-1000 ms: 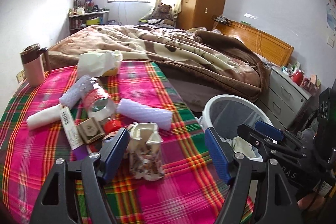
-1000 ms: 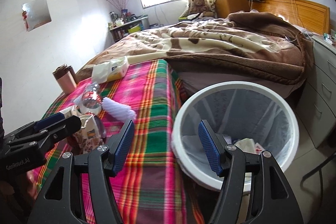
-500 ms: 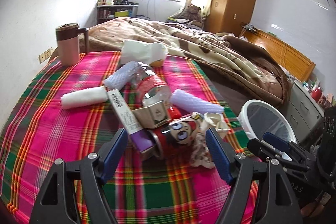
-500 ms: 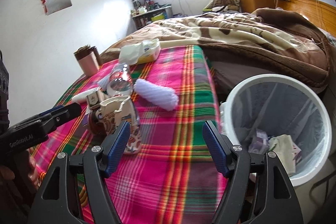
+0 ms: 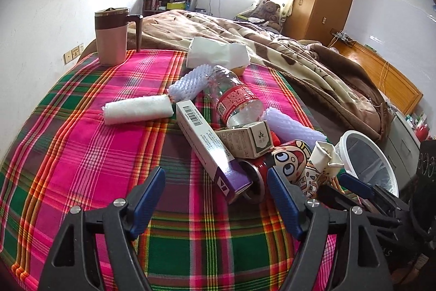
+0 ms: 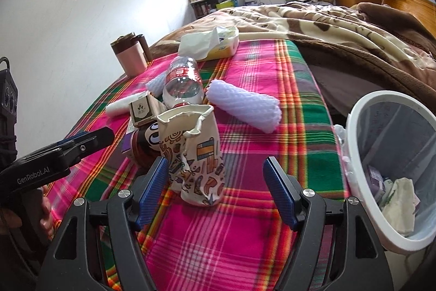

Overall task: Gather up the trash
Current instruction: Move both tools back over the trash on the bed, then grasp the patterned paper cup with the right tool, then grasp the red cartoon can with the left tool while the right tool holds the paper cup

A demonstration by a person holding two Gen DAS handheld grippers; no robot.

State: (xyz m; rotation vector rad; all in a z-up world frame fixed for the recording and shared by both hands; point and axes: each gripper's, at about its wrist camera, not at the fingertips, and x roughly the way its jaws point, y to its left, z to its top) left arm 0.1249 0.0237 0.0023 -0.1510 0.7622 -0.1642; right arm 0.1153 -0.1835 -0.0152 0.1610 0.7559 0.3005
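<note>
- Plaid cloth point(image 5: 90, 154) in pink and green carries the trash pile; we now see far more of it in the left wrist view than a second ago.
- Our left gripper point(image 5: 216, 190), jaws spread and empty, has swung from the white bin point(image 5: 354, 139) toward the long barcode box point(image 5: 201, 138).
- Our right gripper point(image 6: 212, 182), also spread and holding nothing, now brackets the crumpled paper cup point(image 6: 196, 154), where earlier it framed the bin point(image 6: 357, 154).
- Beside the cup lie the cartoon can point(image 5: 288, 162), small carton point(image 5: 245, 139) and clear bottle point(image 5: 235, 100).
</note>
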